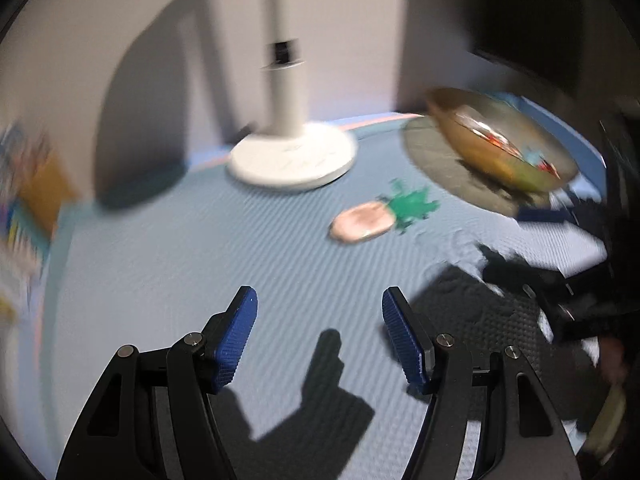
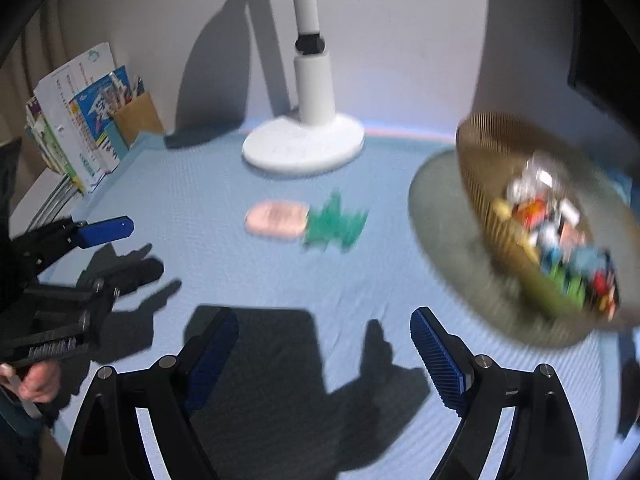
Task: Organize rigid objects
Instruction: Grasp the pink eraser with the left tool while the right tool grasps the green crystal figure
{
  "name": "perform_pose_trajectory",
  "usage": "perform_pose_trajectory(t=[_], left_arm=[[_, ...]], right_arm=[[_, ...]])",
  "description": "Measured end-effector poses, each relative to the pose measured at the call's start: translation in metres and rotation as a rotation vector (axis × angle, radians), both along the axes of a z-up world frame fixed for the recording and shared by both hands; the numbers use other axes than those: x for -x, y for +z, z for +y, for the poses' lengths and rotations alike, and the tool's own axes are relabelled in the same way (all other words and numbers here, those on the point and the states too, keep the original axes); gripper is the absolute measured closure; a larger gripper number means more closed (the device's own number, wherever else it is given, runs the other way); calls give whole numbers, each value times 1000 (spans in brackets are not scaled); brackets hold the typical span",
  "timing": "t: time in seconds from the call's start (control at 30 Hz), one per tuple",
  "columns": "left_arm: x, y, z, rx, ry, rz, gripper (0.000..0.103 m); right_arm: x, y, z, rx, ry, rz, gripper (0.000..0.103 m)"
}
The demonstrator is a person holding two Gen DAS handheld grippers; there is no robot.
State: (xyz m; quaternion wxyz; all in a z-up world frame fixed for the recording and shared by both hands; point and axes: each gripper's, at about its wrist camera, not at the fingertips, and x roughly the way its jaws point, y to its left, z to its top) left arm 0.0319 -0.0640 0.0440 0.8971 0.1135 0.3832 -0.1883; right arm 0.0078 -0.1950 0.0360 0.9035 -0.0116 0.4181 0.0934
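Left gripper (image 1: 320,300): I see its blue-padded jaws standing apart at the bottom of the left wrist view, with only bare mat between them. In the right wrist view it shows at the left edge, with a hand (image 2: 38,380) below it.

Right gripper (image 2: 324,324): my jaws here are spread wide at the bottom of the right wrist view; they hold nothing, only shadow on the mat between them.

Pineapple toy (image 2: 304,222): a pink body with a green leafy top, lying flat on the mat at the centre of the right wrist view, well apart from both sets of jaws. It is blurred in both views.

Basket (image 2: 476,184): golden, ribbed, at the right of the frame, appearing tilted, with a heap of small coloured objects (image 2: 560,232) inside; too blurred for me to name them.

Round grey mat (image 2: 444,232): under and beside the basket, right of the pineapple toy.

Table (image 2: 180,208): covered with a light blue textured mat.

Lamp (image 2: 308,136): white post on a round white base, upper centre, behind the pineapple toy.

Books (image 2: 76,128): standing upright at the upper left, against the wall, with a brown holder (image 2: 138,118) just beside them.
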Motion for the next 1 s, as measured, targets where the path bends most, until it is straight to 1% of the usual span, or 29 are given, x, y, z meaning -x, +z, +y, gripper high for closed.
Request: perform_pose_trajectory(t=[0.07, 0.13, 0.2, 0.27, 0.3, 0.33, 0.43, 0.47, 0.53, 0.57, 0.6, 0.63, 0.67, 0.7, 0.77, 0.83, 0.93, 1.0], left_arm=[[-13, -1, -14, -39, -78, -6, 40], [-31, -8, -26, -71, -128, 5, 40], [-51, -17, -31, -62, -144, 41, 40], [-68, -25, -33, -52, -139, 80, 40], [-74, -28, -34, -54, -142, 85, 40], [-78, -31, -35, -51, -152, 91, 41], [-83, -36, -41, -59, -194, 94, 41], [-85, -38, -44, -65, -200, 91, 41], [-91, -42, -48, -57, -211, 99, 41], [-92, -42, -48, -45, -213, 97, 42], [-93, -42, -49, -27, -216, 98, 47], [-93, -42, -49, -17, -222, 98, 51], [-91, -41, -50, -14, -223, 88, 60], [-88, -40, -51, -16, -229, 79, 67], [-81, -38, -51, -19, -236, 73, 67], [-73, -36, -48, -19, -222, 68, 67], [-54, -26, -38, 13, -198, 50, 67], [-38, -19, -29, 32, -171, 39, 67]], right_arm=[[-20, 0, -6, -11, -5, 14, 17], [-37, -5, -10, -47, 1, 34, 17], [-49, -11, -11, -62, 15, 51, 18], [-61, -18, -8, -42, 32, 64, 21], [-63, -19, -8, -41, 37, 63, 27], [-67, -21, -7, -42, 54, 64, 29], [-77, -26, -4, -42, 79, 61, 30], [-80, -29, -4, -55, 85, 68, 30], [-84, -33, -5, -77, 83, 72, 37], [-85, -32, -4, -77, 80, 58, 41], [-84, -32, -4, -81, 81, 54, 52], [-84, -31, -4, -95, 91, 56, 55], [-83, -31, -6, -101, 88, 57, 55], [-81, -30, -6, -101, 85, 58, 56], [-76, -28, -8, -102, 74, 54, 57], [-71, -25, -11, -114, 58, 55, 57], [-50, -14, -17, -144, 42, 39, 57], [-35, -8, -18, -147, 41, 36, 57]])
